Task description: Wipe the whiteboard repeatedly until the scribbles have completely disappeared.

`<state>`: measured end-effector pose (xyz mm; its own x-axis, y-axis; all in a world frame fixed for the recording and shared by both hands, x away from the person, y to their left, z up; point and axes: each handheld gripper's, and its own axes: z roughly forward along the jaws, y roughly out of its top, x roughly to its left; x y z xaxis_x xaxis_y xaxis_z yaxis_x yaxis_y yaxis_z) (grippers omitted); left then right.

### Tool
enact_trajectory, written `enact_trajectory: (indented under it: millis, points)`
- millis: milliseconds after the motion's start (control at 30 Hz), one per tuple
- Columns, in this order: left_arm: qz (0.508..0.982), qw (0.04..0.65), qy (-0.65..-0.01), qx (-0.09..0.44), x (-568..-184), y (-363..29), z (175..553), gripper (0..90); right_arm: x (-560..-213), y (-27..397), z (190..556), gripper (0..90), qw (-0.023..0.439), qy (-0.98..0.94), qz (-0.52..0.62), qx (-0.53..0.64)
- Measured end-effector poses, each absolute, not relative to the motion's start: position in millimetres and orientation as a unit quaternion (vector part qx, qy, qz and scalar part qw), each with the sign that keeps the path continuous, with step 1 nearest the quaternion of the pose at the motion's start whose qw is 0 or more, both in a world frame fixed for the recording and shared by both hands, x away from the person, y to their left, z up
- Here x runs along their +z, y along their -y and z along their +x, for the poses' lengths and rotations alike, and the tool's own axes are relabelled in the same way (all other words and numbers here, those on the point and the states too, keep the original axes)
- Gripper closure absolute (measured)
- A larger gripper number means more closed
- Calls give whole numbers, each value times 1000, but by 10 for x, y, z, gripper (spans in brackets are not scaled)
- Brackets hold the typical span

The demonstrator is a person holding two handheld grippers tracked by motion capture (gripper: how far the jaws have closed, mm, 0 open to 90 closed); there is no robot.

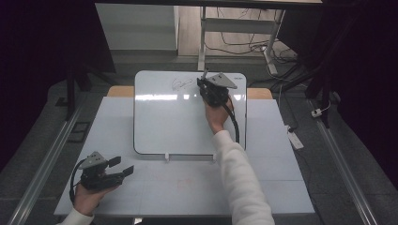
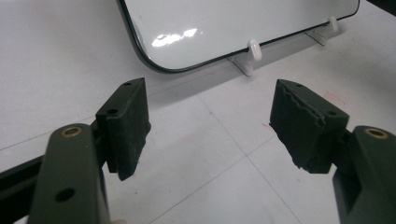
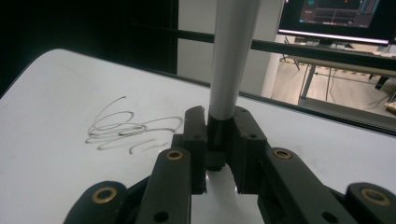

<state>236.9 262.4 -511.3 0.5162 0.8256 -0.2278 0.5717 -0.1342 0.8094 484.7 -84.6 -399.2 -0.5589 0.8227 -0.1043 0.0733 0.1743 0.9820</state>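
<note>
**Over the whiteboard: right tongs grip a marker, left tongs idle**

On the white surface [image 1: 187, 187] a whiteboard [image 1: 173, 122] stands tilted on small white clips [image 2: 254, 49], its far edge raised. Right tongs [image 3: 219, 135] are at the board's far right part, just right of a grey scribble [image 3: 130, 128]. Jaws clamped on the dark end of a marker [image 3: 231, 56]; its pale barrel runs up and away from the jaws, out of the top of the right gripper view. Marker tip is hidden, so contact with the board cannot be told. High view: right hand [image 1: 217, 115] and white sleeve [image 1: 239, 178] reach across the board, cable trailing beside the wrist.

Left tongs [image 2: 210, 121] sit well apart from the board, at the near left corner of the surface, held by the left hand [image 1: 89, 197]. Jaws spread wide, nothing between them; pads [image 2: 128, 126] face the board's near left corner. Right pad looks worn and ragged at its edge.
</note>
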Motion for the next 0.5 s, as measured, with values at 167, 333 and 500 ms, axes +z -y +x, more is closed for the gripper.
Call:
enact_trajectory:
  millis: [167, 333, 500]
  points:
    - [742, 457, -470, 138, -5112, -2618, 2366, 289, -4054, 622, 4776, 778, 317, -716, 290, 549]
    - [740, 459, -471, 139, -5107, -2633, 2355, 289, -3940, 855, 4927, 778, 327, -682, 333, 563]
    - [744, 456, -469, 134, -5127, -2617, 2391, 289, -4012, 660, 4839, 779, 308, -717, 292, 552]
